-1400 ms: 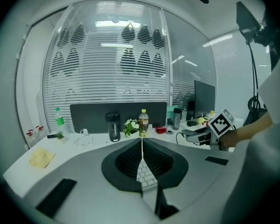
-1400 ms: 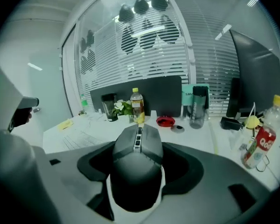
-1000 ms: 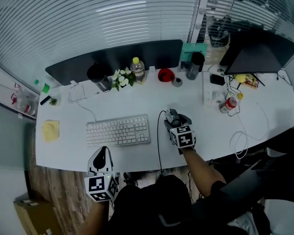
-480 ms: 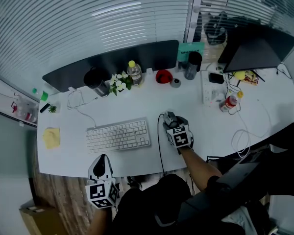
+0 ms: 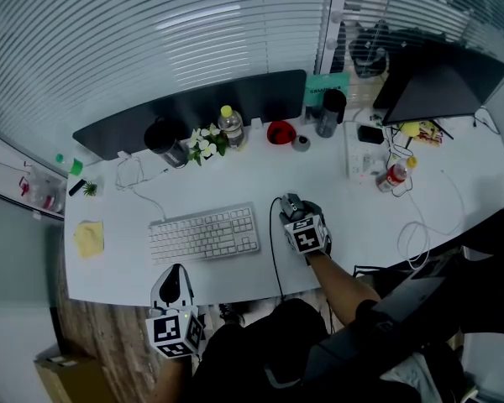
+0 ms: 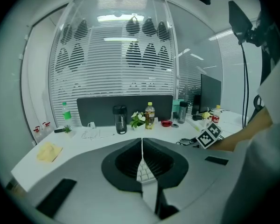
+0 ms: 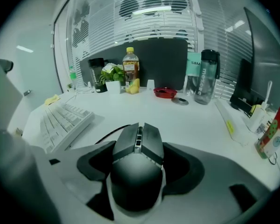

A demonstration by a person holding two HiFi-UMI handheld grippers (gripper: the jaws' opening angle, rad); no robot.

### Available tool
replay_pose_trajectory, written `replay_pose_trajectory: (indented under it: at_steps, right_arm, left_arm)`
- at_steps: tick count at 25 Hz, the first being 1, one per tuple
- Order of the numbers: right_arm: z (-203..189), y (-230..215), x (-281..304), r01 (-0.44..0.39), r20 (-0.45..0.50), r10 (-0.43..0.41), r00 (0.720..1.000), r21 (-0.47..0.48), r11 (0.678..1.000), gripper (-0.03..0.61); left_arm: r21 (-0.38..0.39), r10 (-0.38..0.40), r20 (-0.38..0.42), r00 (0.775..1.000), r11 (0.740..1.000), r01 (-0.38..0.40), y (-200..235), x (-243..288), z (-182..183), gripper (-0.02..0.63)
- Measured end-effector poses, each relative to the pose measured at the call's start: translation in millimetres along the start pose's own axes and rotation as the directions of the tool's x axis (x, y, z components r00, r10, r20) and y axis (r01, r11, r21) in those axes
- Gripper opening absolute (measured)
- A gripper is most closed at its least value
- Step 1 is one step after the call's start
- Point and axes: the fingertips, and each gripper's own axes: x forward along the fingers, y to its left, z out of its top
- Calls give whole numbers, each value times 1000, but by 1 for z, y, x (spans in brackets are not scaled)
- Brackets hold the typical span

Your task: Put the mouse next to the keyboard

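- The right gripper (image 5: 294, 211) is clenched on the mouse (image 7: 137, 164): the jaws hug its two sides, and its buttons point toward the desk's back edge.
- The mouse sits low at the desk (image 5: 361, 225), just right of the keyboard (image 5: 203, 233), apart from it and nearer the front edge than the back. Whether it rests on the surface I cannot tell.
- Its cable (image 5: 272, 250) runs down the gap between keyboard and gripper to the front edge.
- The left gripper (image 5: 173, 279) has its jaws pressed together on nothing. It hangs at the front edge, before the keyboard's left half.
- Along the back edge stand a bottle (image 5: 230, 124), flowers (image 5: 203, 141) and a red bowl (image 5: 279, 131).
- A yellow cloth (image 5: 88, 238) lies near the left edge.
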Motion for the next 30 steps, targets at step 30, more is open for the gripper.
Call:
replay_pose_trajectory:
  at_steps: [30]
  right_arm:
    - [167,73,-213,-106,365,144,920,-123,987,368]
  left_arm:
    - [55,-243,142,960,970,237,-12,-13,89,31]
